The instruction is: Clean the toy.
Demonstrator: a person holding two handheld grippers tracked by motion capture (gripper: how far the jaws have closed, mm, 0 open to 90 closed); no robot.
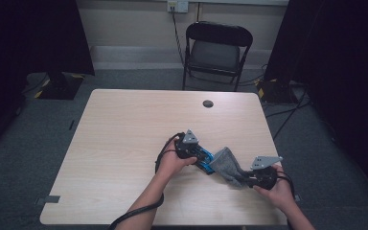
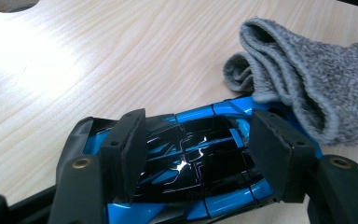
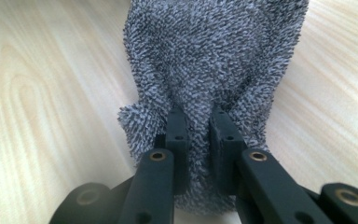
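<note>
We count one grey terry-knit sock (image 1: 227,165), one glossy blue-and-black plastic case (image 2: 193,158), two grippers, one pale wood-grain table (image 1: 139,129) w/ one round cable hole (image 1: 208,103) at its far edge, and one black folding chair (image 1: 216,50) beyond it. No writing we can read anywhere.

Left gripper (image 2: 200,156): jaws about half spread, pads pressed on both sides of the case, which lies on the table near-centre. Left hand (image 1: 172,163) comes in from the near edge, forearm angled far-right.

Right gripper (image 3: 199,140): jaws nearly together, pinching a fold of the sock btwn the pads. Right hand (image 1: 278,191) sits near the near-right corner, pointing left toward the other gripper.

The sock stretches btwn the two, its open cuff draped over the case's right end, touching it.
</note>
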